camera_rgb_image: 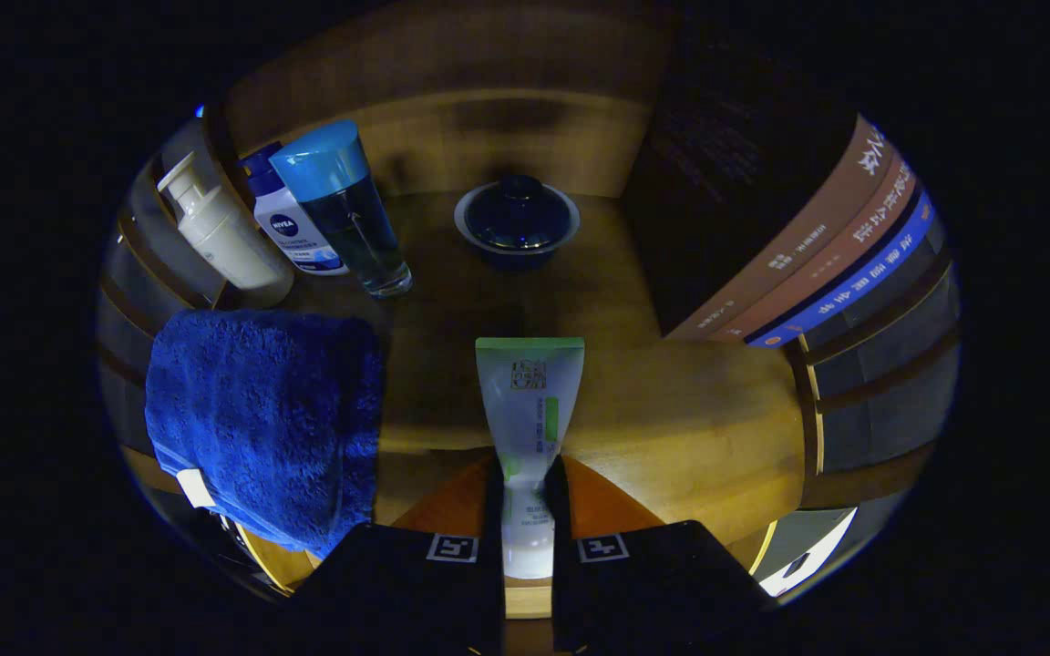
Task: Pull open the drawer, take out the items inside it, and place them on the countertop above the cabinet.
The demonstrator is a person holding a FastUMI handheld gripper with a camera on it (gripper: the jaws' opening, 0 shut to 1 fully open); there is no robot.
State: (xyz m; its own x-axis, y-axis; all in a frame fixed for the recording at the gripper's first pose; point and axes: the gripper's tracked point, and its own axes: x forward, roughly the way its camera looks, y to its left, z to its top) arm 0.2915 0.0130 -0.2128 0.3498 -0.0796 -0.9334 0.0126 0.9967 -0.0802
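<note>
In your gripper view, your gripper (525, 497) is clamped on a white plastic tube with green markings and a green crimped end (530, 401); both fingers press its lower body, one on each side. The tube points toward twelve o'clock, its crimped end over the wooden countertop (671, 428).

At twelve o'clock beyond the tube sits a dark blue lidded ceramic bowl with a pale rim (517, 221). Around ten o'clock a clear tumbler-shaped bottle with a light blue cap (343, 210) stands, just beside a white bottle with a dark blue label (293, 228) and, further toward nine o'clock, a cream pump dispenser (220, 232). At nine o'clock from the tube a fluffy blue towel (261, 424) hangs. At two o'clock a row of books with brown and blue spines (835, 246) stands upright.
</note>
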